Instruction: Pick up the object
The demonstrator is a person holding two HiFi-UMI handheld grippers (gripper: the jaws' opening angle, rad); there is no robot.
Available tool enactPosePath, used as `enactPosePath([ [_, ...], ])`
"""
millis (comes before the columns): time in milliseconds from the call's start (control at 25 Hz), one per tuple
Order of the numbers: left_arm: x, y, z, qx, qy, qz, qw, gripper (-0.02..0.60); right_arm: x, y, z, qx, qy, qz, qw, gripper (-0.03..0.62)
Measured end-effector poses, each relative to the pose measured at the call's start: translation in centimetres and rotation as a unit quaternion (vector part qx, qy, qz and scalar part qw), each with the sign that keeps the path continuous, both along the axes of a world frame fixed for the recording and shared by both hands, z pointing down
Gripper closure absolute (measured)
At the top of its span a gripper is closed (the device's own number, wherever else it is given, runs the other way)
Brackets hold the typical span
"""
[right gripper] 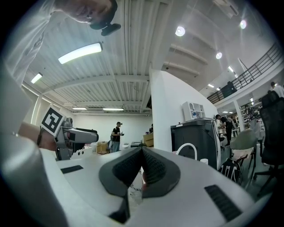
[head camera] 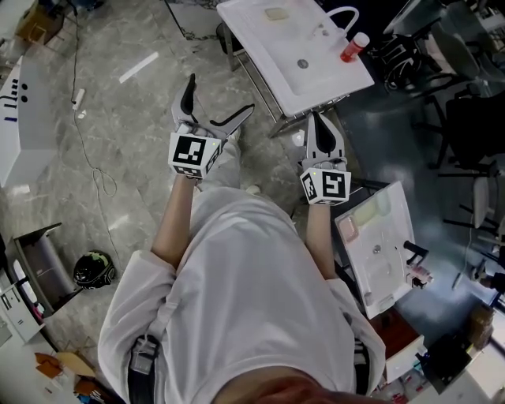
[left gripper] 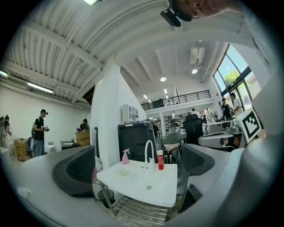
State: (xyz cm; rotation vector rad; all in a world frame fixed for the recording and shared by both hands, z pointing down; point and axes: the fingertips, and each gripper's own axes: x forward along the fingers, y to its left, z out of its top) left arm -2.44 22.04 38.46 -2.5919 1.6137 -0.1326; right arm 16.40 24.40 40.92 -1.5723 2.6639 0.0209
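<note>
**Holding both grippers out level toward the white basin**

From above, the person's bare forearms reach forward from a white shirt, each hand carrying a gripper with a marker cube at its back. The left gripper [head camera: 220, 93] points up the picture over the grey stone floor [head camera: 118, 126], its two black fingers [head camera: 188, 93] spread wide in a V with only floor between them. The right gripper [head camera: 322, 120] is level too, its tips just short of the near edge of the white basin [head camera: 316, 75], with its fingers pressed together into one narrow point. The red bottle [head camera: 355, 46] stands upright at the far right of the basin, just beside the white tap [head camera: 341, 16]. A pale yellow sponge [head camera: 276, 13] lies further left on it.

In the left gripper view, the left gripper [left gripper: 137, 166] has its jaws standing far apart and gripping nothing. Framed between them, well ahead, is the basin [left gripper: 133, 181] on its wire rack. The red bottle [left gripper: 160, 160] is upright beside the tap [left gripper: 149, 150], with a pink spray bottle [left gripper: 125, 157] and the sponge [left gripper: 123, 173] to its left.

In the right gripper view, the right gripper [right gripper: 142, 153] has its ribbed pads meeting at the tips, with nothing clamped in them. The tap's white arch [right gripper: 188, 148] shows beyond, to the right.
</note>
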Motion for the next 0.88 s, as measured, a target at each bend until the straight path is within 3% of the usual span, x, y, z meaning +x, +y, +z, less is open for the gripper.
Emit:
enactPosePath([
  [280, -2.2, -7.8, 0.6, 0.009, 0.009, 0.001, 0.9999, -0.009, -1.7, -5.9, 1.0, -0.002, 0.013, 0.013, 1.000, 0.591],
  [880, -8.7, -34.5, 3.7, -0.022, 0.023, 0.058, 0.9978, -0.008, -9.3, -26.7, 3.4, -0.065, 0.012, 0.055, 0.996, 0.591],
])
